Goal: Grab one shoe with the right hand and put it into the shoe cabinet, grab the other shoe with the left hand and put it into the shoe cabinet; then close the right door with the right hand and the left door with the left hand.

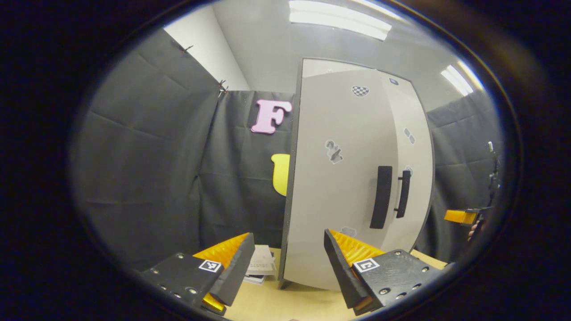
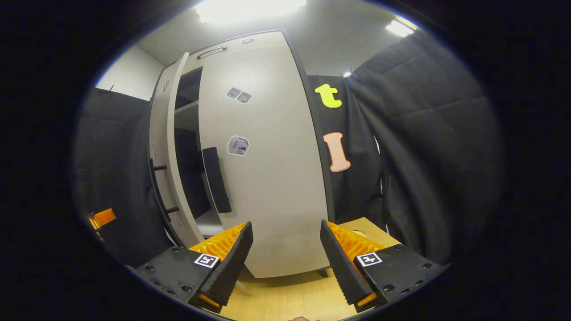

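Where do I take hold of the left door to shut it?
Its vertical black handle, near the free edge of the left door. Come at the outer face with the open left gripper, a finger either side of the bar; the door stands ajar.

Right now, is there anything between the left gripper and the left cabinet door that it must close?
Nothing visible. The left gripper is open and empty, and the left door stands right ahead of it, ajar, with only bare table between them.
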`<control>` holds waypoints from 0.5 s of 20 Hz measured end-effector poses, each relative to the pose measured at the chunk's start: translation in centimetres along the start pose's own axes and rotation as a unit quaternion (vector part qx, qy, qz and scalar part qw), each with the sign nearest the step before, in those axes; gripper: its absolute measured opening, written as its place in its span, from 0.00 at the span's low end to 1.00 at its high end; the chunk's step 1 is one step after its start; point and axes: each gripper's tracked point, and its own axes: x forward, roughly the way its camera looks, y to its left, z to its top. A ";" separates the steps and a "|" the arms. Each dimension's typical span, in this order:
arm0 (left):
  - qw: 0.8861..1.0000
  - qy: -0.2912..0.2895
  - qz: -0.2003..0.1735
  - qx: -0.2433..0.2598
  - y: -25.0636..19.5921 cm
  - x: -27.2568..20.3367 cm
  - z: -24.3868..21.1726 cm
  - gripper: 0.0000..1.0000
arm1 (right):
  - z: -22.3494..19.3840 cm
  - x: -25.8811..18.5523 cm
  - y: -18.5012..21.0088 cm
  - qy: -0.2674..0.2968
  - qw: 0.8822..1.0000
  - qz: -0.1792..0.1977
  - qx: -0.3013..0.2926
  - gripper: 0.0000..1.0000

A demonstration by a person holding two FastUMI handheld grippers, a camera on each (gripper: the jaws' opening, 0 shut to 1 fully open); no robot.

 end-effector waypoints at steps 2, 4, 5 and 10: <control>1.000 -0.001 -0.009 -0.020 -0.4 -0.1 -0.1 0.94 | -0.3 0.0 0.6 0.002 1.000 -0.004 -0.005 0.92; 0.999 0.001 -0.011 -0.035 -0.3 -0.4 -0.4 0.90 | -1.1 -0.3 1.2 0.011 1.000 -0.005 -0.010 0.96; 0.999 0.004 -0.009 -0.034 0.0 -0.6 -0.8 0.90 | -1.6 -0.6 1.6 0.017 1.000 -0.004 -0.012 0.96; 0.999 0.016 0.016 -0.033 -0.1 -0.9 -2.4 0.94 | -4.2 -1.7 3.7 0.038 0.998 0.012 -0.051 0.96</control>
